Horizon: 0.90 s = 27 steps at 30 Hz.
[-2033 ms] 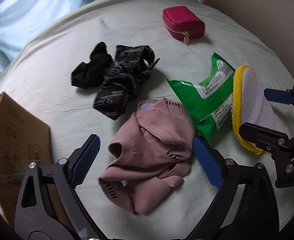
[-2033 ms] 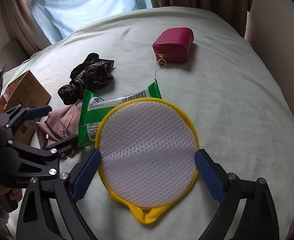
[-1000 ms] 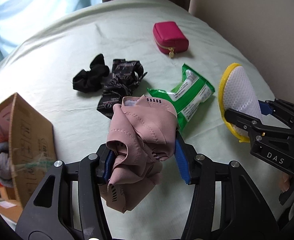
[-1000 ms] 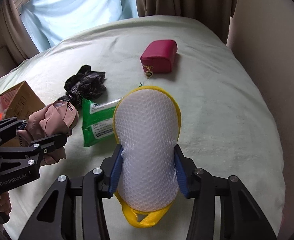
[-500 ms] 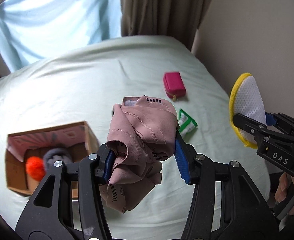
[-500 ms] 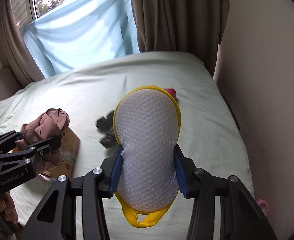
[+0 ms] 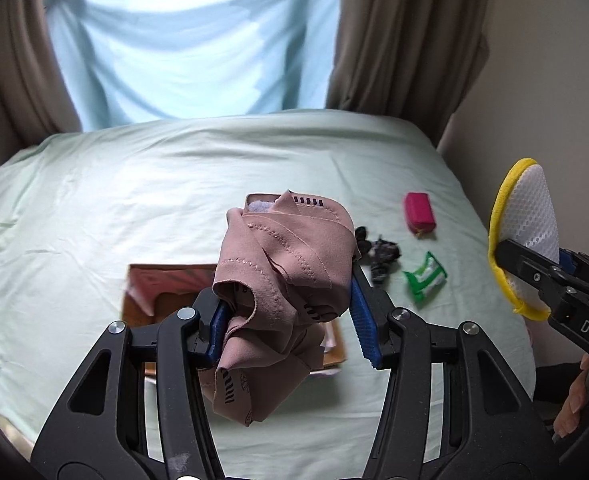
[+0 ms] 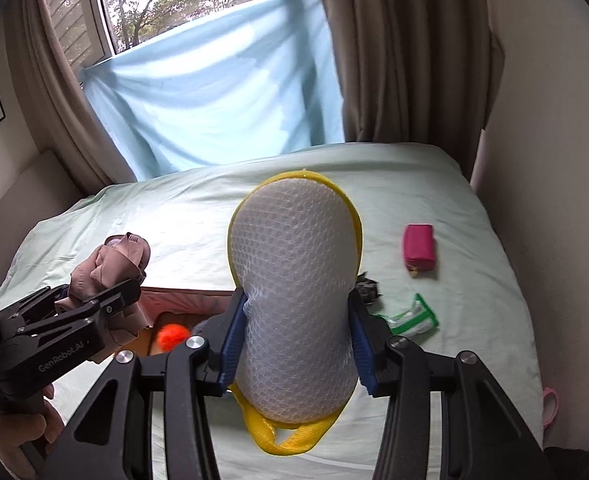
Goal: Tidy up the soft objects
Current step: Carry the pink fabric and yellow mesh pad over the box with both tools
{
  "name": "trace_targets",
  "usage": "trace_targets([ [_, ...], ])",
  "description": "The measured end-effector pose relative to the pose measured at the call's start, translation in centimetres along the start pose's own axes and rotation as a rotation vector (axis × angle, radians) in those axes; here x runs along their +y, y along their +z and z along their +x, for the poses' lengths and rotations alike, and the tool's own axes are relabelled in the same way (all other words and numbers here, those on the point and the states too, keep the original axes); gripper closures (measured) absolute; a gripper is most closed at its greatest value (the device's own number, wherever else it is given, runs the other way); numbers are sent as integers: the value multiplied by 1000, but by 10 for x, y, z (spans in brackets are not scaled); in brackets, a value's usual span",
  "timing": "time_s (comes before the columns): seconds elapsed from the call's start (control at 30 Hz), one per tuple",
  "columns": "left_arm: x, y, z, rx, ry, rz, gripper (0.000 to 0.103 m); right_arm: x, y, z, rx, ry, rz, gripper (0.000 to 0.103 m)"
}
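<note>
My left gripper [image 7: 290, 316] is shut on a crumpled pink cloth [image 7: 286, 264] and holds it high above the bed, over an open cardboard box [image 7: 166, 284]. The cloth also shows in the right wrist view [image 8: 110, 268]. My right gripper [image 8: 296, 332] is shut on a white mesh pad with a yellow rim [image 8: 294, 280], squeezed at its middle. The pad also shows at the right of the left wrist view [image 7: 522, 224]. The box [image 8: 182, 300] holds an orange ball [image 8: 172, 334].
On the pale green bed sheet [image 7: 134, 184] lie a magenta pouch [image 7: 419, 209], a green wipes pack [image 7: 424, 276] and dark patterned cloths [image 7: 380, 256]. A wall [image 7: 554, 80] and brown curtains [image 7: 398, 40] stand at the right. A light blue sheet [image 7: 190, 48] hangs across the window.
Both grippers have risen higher with their loads, so the bed items look smaller. The cardboard box now lies under the left gripper's pink cloth.
</note>
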<state>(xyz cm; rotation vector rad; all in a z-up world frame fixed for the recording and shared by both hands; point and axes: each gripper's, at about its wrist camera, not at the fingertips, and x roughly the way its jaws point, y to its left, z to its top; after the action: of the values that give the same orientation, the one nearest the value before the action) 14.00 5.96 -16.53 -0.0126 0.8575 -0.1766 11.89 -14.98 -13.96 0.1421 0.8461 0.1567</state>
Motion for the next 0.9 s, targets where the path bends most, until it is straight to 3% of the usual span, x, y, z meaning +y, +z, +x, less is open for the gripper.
trace_targets([
  [0.23, 84, -4, 8, 57, 25, -28, 55, 69, 7, 48, 80, 25, 6, 59],
  [0.47, 148, -18, 47, 126, 85, -14, 55, 115, -5, 104, 183, 44, 11, 59],
  [0.67, 173, -40, 95, 234, 111, -39, 55, 125, -17, 155, 305, 53, 69, 59],
  [0.9, 171, -52, 138, 363, 104, -62, 55, 112, -31, 219, 503, 54, 176, 59],
])
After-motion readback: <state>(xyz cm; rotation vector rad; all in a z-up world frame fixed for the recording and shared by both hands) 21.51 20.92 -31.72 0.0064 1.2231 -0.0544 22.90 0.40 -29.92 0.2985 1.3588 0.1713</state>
